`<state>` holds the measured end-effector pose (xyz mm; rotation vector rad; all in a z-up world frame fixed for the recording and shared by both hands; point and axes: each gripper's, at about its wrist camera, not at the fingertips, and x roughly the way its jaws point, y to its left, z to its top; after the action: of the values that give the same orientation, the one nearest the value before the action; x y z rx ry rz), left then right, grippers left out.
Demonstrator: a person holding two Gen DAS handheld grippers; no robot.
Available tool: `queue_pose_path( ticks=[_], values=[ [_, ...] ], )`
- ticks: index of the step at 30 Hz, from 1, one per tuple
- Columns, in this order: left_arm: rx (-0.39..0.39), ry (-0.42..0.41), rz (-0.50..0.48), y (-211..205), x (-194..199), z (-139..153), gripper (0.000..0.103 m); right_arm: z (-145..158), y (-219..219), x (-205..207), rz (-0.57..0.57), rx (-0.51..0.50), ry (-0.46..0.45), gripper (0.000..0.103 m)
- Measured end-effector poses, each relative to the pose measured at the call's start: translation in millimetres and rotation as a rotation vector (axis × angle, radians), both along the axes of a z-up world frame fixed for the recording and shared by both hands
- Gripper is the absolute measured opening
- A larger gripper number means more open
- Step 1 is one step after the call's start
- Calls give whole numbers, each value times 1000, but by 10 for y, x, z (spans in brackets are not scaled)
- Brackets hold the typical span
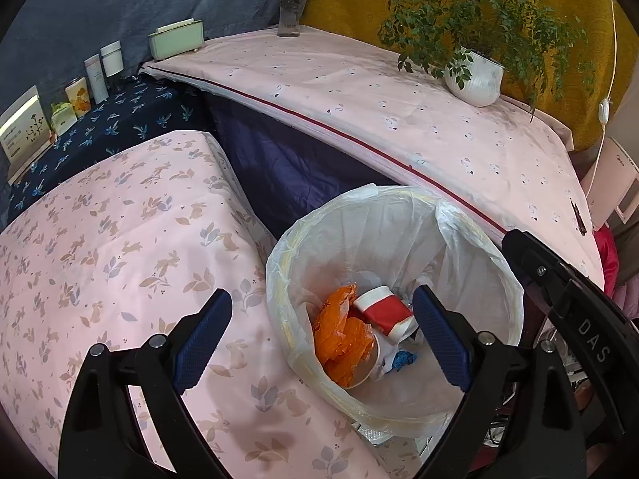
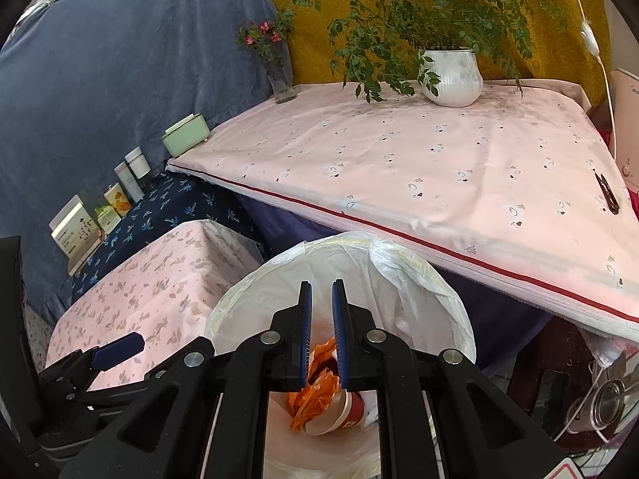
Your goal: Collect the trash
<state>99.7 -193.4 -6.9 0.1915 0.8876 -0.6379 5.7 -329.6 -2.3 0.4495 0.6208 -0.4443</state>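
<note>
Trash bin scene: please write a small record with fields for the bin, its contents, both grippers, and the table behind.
bin: round bin with white plastic liner, between two pink-covered surfaces
contents: crumpled orange plastic wrapper, red and white paper cup, small blue scrap
left gripper: open, empty, over the bin's near rim
right gripper: nearly closed, a narrow gap, nothing held, above the bin
table: pink cloth with red stripe, bearing white potted plant and glass flower vase
</note>
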Motion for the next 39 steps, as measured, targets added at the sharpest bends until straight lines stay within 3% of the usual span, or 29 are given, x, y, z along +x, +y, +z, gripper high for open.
queue_pose_path(
  ticks=[9, 17, 25, 39],
  values=[
    [15, -16, 19, 85, -4, -15, 88, -41, 97, 0, 38, -20, 31, 14],
    [46, -34, 47, 207, -16, -92, 88, -169, 214, -39, 78, -28, 81, 26],
    [83, -60, 62, 300, -71, -172, 88, -303, 310, -87, 104, -38, 128, 30],
    [116, -60, 100, 467, -184, -325, 88, -400, 471, -181, 121, -59, 166, 48]
  ],
)
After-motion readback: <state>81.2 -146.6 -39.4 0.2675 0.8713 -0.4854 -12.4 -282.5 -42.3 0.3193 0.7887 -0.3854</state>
